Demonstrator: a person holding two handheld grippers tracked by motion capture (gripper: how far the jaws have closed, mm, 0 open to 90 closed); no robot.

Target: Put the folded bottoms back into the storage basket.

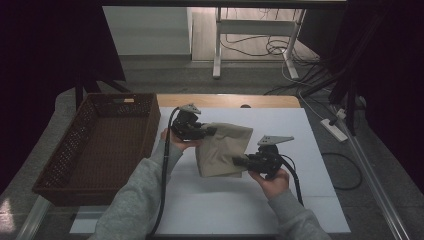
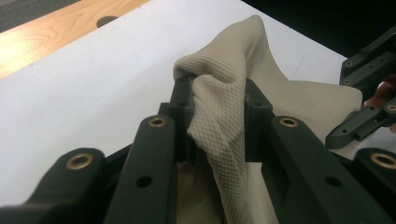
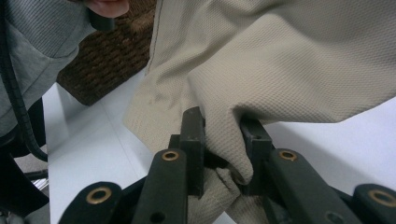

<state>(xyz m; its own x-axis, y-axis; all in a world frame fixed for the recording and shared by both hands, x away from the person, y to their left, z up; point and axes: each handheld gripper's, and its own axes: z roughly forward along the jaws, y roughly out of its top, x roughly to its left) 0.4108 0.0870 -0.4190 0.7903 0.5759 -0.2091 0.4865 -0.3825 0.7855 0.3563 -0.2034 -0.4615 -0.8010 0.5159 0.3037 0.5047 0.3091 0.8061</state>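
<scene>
Two hand-held grippers pinch a beige knit cloth [image 1: 222, 149] above a white board [image 1: 300, 200] on a table.

From above, the cloth hangs between the grippers near the board's centre, with open white surface toward 5 and 7 o'clock and a brown wicker basket [image 1: 75, 165] beside the board at 9 o'clock. The left gripper [image 1: 212, 131] clamps the cloth's upper left corner; the right gripper [image 1: 238, 161] clamps its lower right edge. The left gripper view adds the bare wooden table edge [image 2: 42, 42] at 10 o'clock and the waffle weave bunched tightly between its closed black jaws. The right gripper view shows a hemmed edge, a fold squeezed between its closed jaws, and a grey sleeve [image 3: 42, 42] at 10 o'clock.
</scene>
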